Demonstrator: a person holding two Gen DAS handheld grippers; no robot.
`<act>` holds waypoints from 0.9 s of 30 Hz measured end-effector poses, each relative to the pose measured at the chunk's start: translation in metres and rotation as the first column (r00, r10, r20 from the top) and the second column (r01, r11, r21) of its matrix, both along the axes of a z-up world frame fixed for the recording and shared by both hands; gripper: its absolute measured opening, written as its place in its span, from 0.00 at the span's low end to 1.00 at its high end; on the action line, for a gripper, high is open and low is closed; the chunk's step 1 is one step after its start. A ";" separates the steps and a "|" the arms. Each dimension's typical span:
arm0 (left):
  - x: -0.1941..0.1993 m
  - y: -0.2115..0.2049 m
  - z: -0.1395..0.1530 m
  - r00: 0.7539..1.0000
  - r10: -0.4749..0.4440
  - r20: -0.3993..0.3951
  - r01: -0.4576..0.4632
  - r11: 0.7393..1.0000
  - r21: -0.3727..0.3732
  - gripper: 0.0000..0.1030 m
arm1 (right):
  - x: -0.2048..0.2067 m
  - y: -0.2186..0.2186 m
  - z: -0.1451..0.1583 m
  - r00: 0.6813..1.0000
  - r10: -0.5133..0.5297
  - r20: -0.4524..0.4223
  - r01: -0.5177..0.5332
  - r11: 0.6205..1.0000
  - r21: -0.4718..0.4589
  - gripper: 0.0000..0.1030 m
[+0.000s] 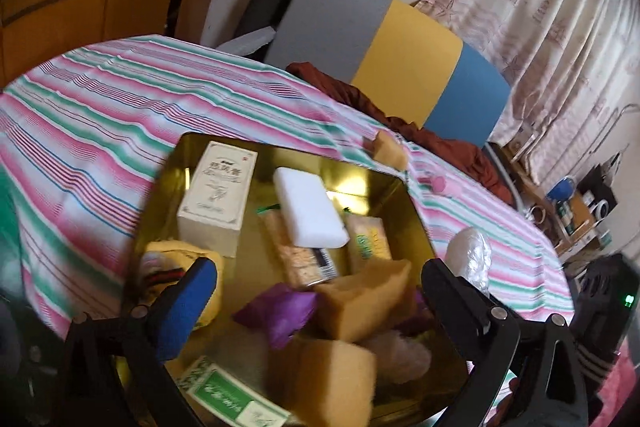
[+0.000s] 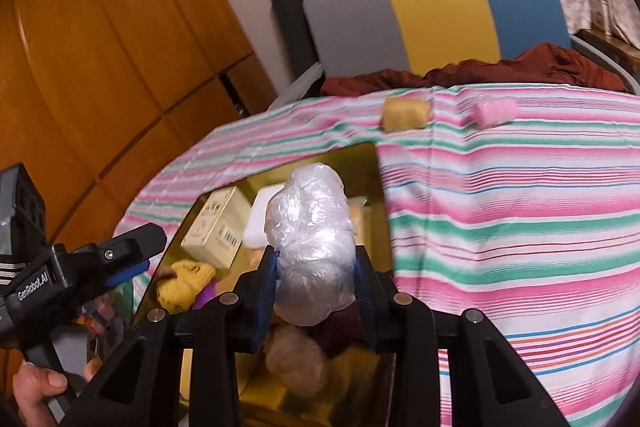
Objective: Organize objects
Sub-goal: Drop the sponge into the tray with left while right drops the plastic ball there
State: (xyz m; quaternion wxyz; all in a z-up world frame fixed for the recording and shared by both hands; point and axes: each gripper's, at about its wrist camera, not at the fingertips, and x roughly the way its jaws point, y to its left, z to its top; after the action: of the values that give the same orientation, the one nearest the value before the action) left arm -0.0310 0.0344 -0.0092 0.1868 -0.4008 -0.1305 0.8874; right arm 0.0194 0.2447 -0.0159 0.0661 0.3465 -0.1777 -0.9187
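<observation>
A gold tin box (image 1: 416, 211) sits on the striped cloth and holds several items: a cream carton (image 1: 218, 195), a white block (image 1: 310, 207), snack packs, a purple pouch (image 1: 280, 311) and tan sponges (image 1: 368, 299). My left gripper (image 1: 316, 291) is open above the box, empty. My right gripper (image 2: 316, 267) is shut on a crumpled clear plastic bag (image 2: 310, 231), held over the box's (image 2: 380, 187) right side. The bag also shows in the left wrist view (image 1: 470, 259). A tan sponge (image 2: 404, 113) and a pink roll (image 2: 494, 111) lie on the cloth beyond the box.
The striped cloth (image 2: 500, 207) covers the table. A dark red fabric (image 2: 480, 71) and a grey, yellow and blue chair back (image 2: 432, 7) stand behind it. Wooden cabinets (image 2: 100, 47) are at the left. Curtains and clutter are at the right in the left wrist view (image 1: 572, 211).
</observation>
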 end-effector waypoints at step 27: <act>0.007 -0.008 -0.007 1.000 0.023 -0.010 -0.024 0.978 -0.208 1.00 | -0.083 -0.010 -0.005 0.993 0.010 0.118 -0.024 0.993 0.114 0.34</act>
State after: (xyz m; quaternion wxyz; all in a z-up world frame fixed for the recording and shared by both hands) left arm -0.0238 0.0266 -0.0158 0.1338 -0.4131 -0.0408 0.8999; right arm -0.0641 0.2350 -0.0212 0.0432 0.4045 -0.1248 -0.9050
